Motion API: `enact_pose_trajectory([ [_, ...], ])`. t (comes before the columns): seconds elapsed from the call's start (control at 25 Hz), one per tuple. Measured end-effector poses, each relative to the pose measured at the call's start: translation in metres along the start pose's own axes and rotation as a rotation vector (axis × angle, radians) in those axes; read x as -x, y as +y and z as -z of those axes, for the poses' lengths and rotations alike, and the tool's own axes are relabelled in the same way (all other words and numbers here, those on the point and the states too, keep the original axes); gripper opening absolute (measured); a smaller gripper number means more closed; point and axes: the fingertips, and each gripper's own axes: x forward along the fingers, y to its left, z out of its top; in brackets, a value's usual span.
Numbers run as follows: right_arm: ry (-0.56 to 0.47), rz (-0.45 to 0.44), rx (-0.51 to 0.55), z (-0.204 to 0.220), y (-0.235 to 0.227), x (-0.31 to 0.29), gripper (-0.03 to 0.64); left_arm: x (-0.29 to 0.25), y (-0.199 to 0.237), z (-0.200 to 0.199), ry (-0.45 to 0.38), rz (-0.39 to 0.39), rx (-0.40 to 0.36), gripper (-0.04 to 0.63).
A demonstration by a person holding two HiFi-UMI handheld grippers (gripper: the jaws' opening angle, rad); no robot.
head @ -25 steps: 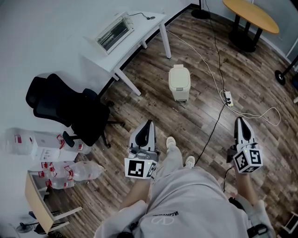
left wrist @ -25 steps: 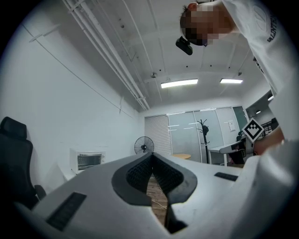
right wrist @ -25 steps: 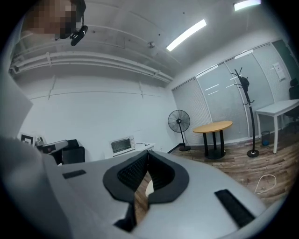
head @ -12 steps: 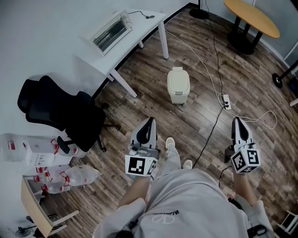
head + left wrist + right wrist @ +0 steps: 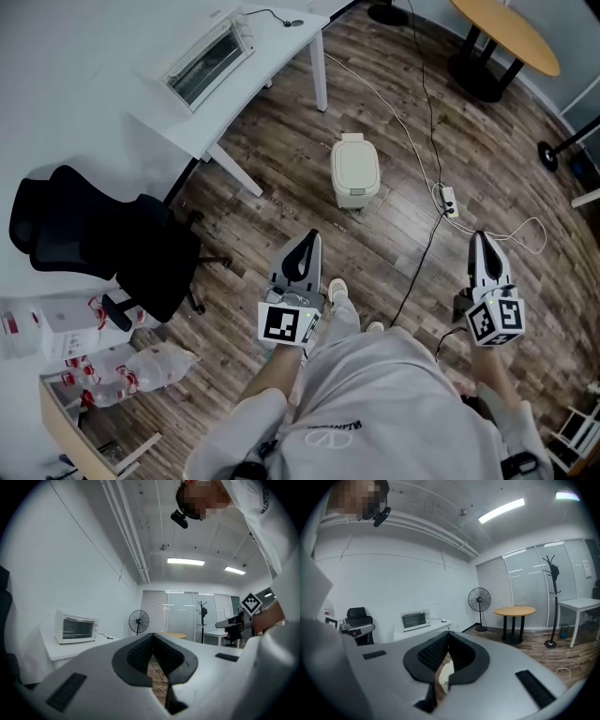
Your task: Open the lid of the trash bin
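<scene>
**A:** Entry one, the task's thing?

**B:** Trash bin (image 5: 355, 171): cream, upright on the wood floor (image 5: 281, 202), lid down flat. A margin of bare boards shows along each of its sides.

**A:** Left of the bin?

**B:** White desk (image 5: 272, 66), with its near leg standing apart from the bin's left edge and a strip of floor between them. A toaster oven (image 5: 204, 58) sits on the desk, farther from the bin. A black office chair (image 5: 103, 244) stands well left of the bin, on the person's side of the desk.

**A:** Right of it?

**B:** A white cable (image 5: 412, 141) runs past the bin's right side without touching it and ends at a power strip (image 5: 448, 200). A round table (image 5: 511, 33) stands beyond the bin, to the right and well apart.

**A:** Tongs?

**B:** Left gripper (image 5: 310, 236): jaws closed tip to tip, on the person's side of the bin and well short of it. Right gripper (image 5: 479, 239): jaws likewise pressed together, on the same near side but farther right. In the right gripper view the bin shows through the hollow below the jaw tips. Open boards lie between both grippers and the bin's front edge.
</scene>
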Motion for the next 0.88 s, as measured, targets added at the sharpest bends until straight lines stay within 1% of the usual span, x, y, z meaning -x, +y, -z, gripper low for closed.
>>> enact_pose_trajectory([
  [0.16, 0.006, 0.011, 0.014, -0.001, 0.015, -0.026, 0.017, -0.018, 0.024, 0.014, 0.011, 0.027, 0.022, -0.001],
  [0.36, 0.021, 0.017, 0.025, -0.003, 0.029, -0.050, 0.017, -0.033, 0.046, 0.018, 0.023, 0.048, 0.041, -0.002],
  [0.56, 0.034, 0.015, 0.029, -0.003, 0.029, -0.070, 0.017, -0.051, 0.053, 0.025, 0.035, 0.058, 0.045, -0.002],
  [0.68, 0.041, -0.001, 0.023, 0.000, 0.028, -0.082, 0.017, -0.061, 0.054, 0.032, 0.050, 0.052, 0.057, -0.002],
  [0.88, 0.049, -0.036, 0.000, 0.004, 0.019, -0.111, 0.017, -0.088, 0.052, 0.048, 0.080, 0.051, 0.036, -0.002],
])
